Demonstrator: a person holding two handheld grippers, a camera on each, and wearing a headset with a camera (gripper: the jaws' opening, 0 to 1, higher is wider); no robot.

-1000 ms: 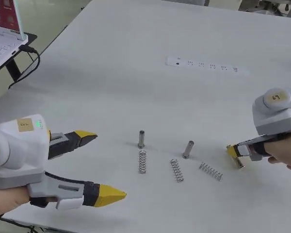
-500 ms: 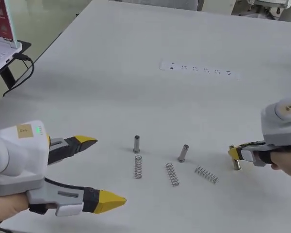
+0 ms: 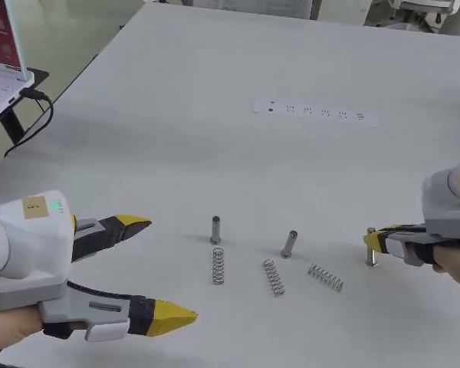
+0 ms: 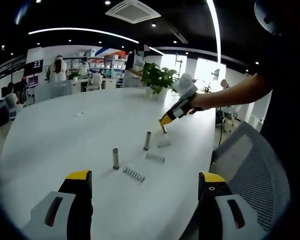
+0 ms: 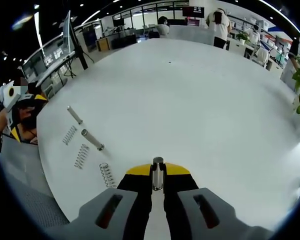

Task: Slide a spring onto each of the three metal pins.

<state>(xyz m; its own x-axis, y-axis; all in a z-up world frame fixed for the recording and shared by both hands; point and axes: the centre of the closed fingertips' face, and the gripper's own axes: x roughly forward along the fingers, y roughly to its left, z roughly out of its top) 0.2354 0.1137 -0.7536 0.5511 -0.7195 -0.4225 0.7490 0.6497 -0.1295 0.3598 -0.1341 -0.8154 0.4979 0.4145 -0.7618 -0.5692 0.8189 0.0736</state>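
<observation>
The right gripper is squeezing its jaws shut on one pin and holding it straight up. A second pin and a third pin are standing on the white table. The left spring, middle spring and right spring are lying just in front of them. The left gripper is hanging nearby with its jaws wide open, holding nothing.

The left spring, middle spring and right spring lie flat beside the standing left pin and middle pin. The right hand-held gripper clamps the third pin.
</observation>
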